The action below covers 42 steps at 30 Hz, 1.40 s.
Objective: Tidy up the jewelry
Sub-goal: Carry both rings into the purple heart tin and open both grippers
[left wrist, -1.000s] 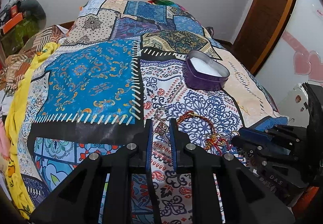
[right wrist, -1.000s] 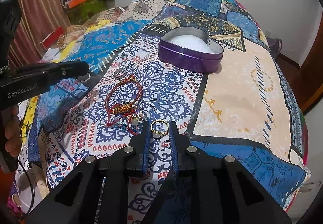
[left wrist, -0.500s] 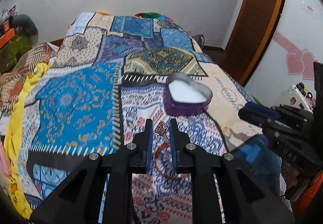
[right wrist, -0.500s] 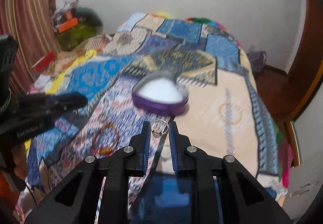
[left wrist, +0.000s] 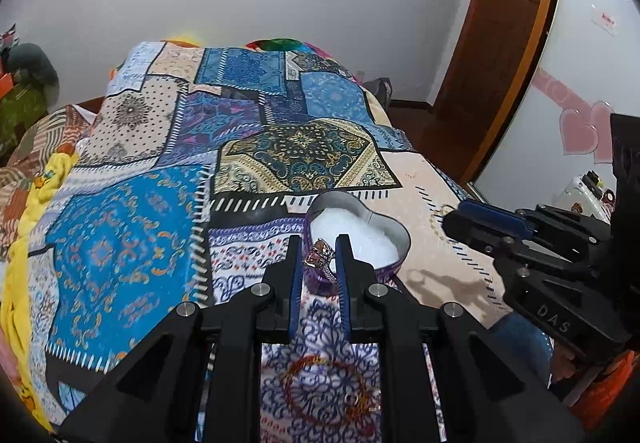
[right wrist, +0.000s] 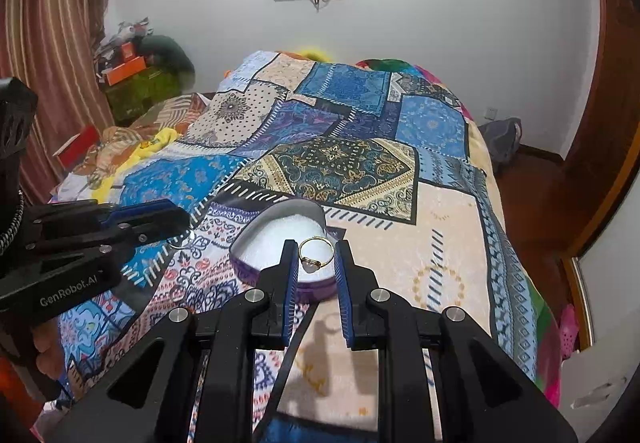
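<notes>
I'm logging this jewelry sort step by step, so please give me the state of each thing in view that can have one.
left gripper: shut on the jeweled ring, raised near the box.
jeweled ring: held between the left fingers.
right gripper: shut on the gold ring, raised near the box.
gold ring: held between the right fingers.
heart-shaped box: open, white lining showing, lying on the bedspread.
red bracelet: lying loose on the bedspread.

Shiny gold metal ring (right wrist: 316, 253), glossy purple tin (left wrist: 394, 233), matt black plastic grippers, soft printed cloth bedspread (left wrist: 120, 243).
</notes>
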### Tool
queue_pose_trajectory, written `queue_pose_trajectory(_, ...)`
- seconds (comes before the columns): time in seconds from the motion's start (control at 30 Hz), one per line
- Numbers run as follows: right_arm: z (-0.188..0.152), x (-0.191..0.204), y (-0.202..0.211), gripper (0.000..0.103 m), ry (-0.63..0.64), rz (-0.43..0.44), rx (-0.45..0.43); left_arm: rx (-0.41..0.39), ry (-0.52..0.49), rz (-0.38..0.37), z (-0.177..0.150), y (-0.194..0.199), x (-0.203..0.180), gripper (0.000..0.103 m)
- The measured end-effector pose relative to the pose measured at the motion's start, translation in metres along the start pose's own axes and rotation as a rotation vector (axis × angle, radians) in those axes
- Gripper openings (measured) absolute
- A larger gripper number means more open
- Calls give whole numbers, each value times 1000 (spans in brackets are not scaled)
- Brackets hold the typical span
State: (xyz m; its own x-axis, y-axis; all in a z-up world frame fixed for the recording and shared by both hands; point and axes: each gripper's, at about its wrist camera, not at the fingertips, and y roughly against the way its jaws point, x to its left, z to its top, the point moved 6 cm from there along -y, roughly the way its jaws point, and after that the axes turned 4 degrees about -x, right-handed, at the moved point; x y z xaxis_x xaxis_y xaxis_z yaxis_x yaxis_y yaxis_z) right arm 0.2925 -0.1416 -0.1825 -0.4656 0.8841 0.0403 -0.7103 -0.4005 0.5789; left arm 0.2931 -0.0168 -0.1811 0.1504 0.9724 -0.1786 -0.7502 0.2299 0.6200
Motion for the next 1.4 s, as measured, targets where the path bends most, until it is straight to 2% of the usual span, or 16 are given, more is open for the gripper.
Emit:
queue_pose_trajectory(0.5, 0, -7, -46, 16, 11, 72, 99, 78, -31, -56, 3, -51, -5, 15)
queue_pose_trajectory(0.8, -9, -6, -61, 16, -10, 120, 163, 113, -37, -76, -2, -67, -4, 15)
queue_pose_trajectory(1.2, -10, -5, -64, 17, 3, 123, 173, 99, -39, -80, 0, -60, -3, 15)
queue_pose_trajectory(1.4, -8, -6, -58, 17, 7, 113, 162, 82, -42, -58, 4, -46, -1, 15)
